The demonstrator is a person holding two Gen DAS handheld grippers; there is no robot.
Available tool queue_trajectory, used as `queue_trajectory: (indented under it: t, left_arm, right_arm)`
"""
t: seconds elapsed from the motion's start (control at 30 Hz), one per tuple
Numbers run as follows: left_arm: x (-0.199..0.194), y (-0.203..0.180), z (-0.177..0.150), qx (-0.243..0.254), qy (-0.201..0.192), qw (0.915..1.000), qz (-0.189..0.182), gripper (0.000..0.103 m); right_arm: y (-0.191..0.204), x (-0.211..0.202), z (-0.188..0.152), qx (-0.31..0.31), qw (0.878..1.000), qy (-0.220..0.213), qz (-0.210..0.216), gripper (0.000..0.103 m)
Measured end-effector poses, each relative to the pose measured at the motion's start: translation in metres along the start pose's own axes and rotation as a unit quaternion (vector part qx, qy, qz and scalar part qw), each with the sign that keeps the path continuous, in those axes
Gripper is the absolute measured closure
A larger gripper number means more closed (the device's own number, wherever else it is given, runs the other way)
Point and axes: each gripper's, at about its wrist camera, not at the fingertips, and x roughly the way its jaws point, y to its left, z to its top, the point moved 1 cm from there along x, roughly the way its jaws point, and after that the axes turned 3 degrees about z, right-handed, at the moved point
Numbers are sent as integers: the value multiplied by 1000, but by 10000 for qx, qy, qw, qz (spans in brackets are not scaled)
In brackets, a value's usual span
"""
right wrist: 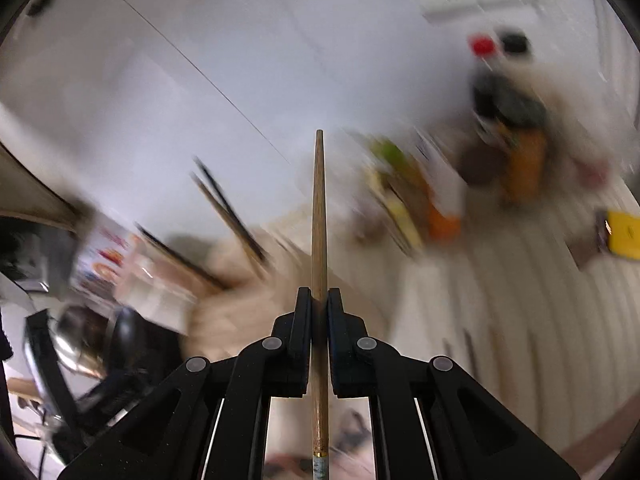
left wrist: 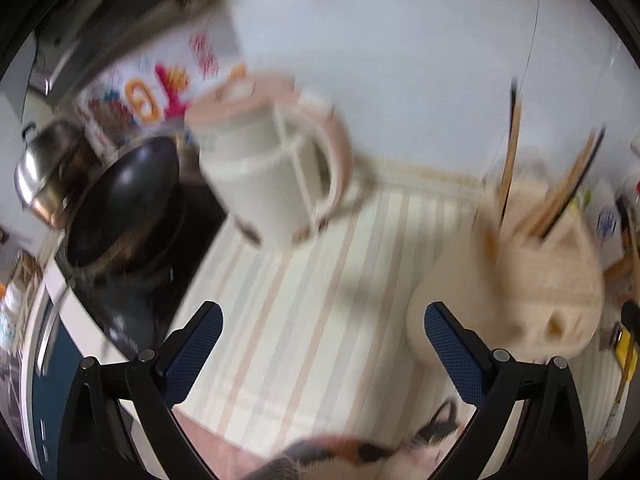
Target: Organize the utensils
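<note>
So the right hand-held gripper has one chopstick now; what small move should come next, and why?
Probably carry the chopstick over to the beige holder and point its tip down into it. The right hand-held gripper is shut on the stick, and the holder at the lower left already has other chopsticks standing in it. The left hand-held gripper is open and empty.

Both views are evenly and softly lit, with a bright wall (left wrist: 400, 40) ahead of the grippers. Motion blur smears everything beyond the fingers; the fingers themselves stay sharp. Fisheye distortion bends the edges into a dark vignette. A pot (left wrist: 36, 168) shows glare.
</note>
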Motion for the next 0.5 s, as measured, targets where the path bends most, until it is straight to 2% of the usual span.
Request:
queue_trajectory:
  t: [0.03,0.13,0.3,0.43,0.5]
  left_arm:
    - [10,0,-13,19,192,9998,-2,0]
    - [40,-8,-48,236,687,9973,37,0]
    - [74,-23,-95,590,1216,9908,92,0]
    - [90,-30,-114,762,1413,9869,166,0]
    - [99,-32,-117,806,1461,9857,239,0]
  right_arm:
    - [-11,8,-11,13,9996,194,-218,95]
    - [-38,36,-45,97,9960,743,-485,95]
    - [-71,91,-115,-12,9809,1691,-964,96]
    - [-86,117,-143,-32,9647,2272,-1330,94]
    - [-84,119,-141,-191,9619,2317,-1436,89]
